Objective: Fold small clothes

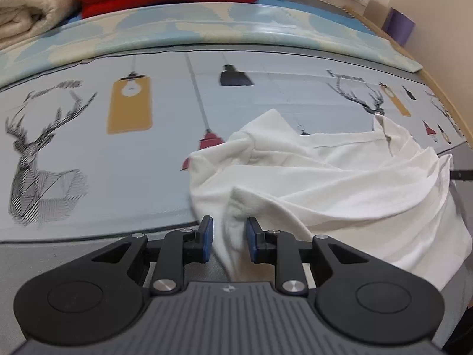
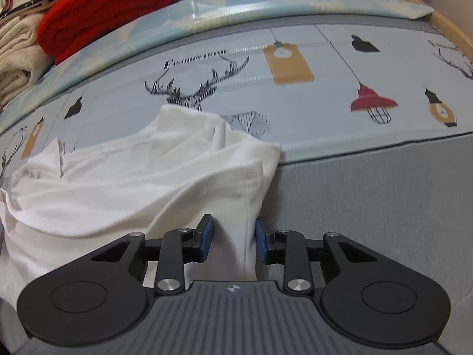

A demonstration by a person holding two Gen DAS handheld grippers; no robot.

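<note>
A small white garment [image 1: 340,177] lies crumpled on a printed mat, hanging over the mat's front edge. My left gripper [image 1: 229,236] has a bunched fold of its left part between the blue pads, and the jaws stand partly open around it. In the right wrist view the same white garment [image 2: 133,183] lies to the left and centre. My right gripper [image 2: 233,236] straddles a hanging strip of its right edge, jaws partly open with gaps beside the cloth.
The grey mat [image 1: 88,153] has deer and lamp prints. A blue-cream mat [image 1: 207,26] lies behind it. A folded red blanket [image 2: 109,9] and a cream blanket [image 2: 14,56] are stacked at the back left. Grey bed fabric [image 2: 384,207] runs along the front.
</note>
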